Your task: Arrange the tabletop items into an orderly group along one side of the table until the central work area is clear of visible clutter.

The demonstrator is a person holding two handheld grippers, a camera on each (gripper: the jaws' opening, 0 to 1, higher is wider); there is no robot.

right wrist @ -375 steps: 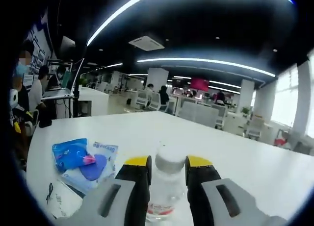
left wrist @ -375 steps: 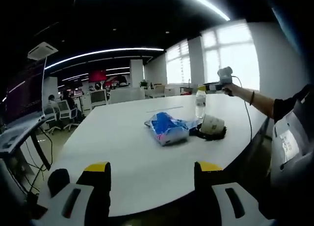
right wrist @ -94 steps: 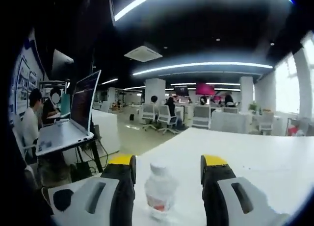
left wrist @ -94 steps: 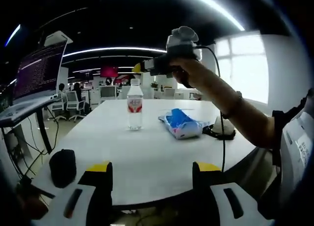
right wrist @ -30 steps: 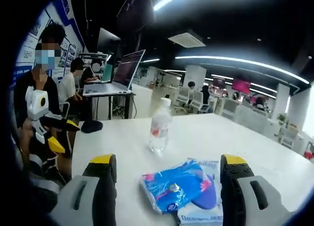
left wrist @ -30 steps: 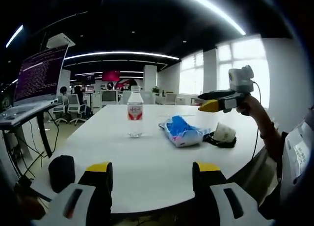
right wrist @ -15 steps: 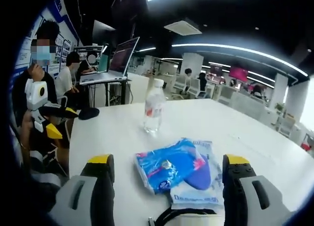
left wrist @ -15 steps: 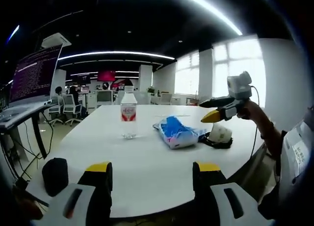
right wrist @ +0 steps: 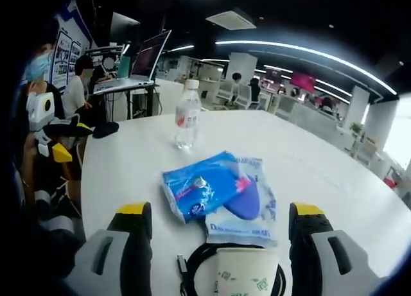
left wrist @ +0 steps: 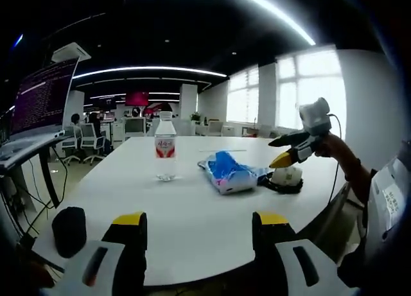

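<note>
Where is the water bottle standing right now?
The water bottle stands upright on the white table, apart from and left of the blue packets in the left gripper view.

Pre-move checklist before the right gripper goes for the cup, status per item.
1. Right gripper open: ok, jaws spread wide with nothing between them.
2. Paper cup lined up: ok, it sits between the jaws, low in the right gripper view.
3. Black cable clear of the cup: not ok, it loops around the cup's base.
4. Blue packets out of the path: ok, they lie beyond the cup.
5. Water bottle upright and apart: ok, it stands well beyond the packets.
6. Left gripper idle: ok, open, at the near edge of the table.
</note>
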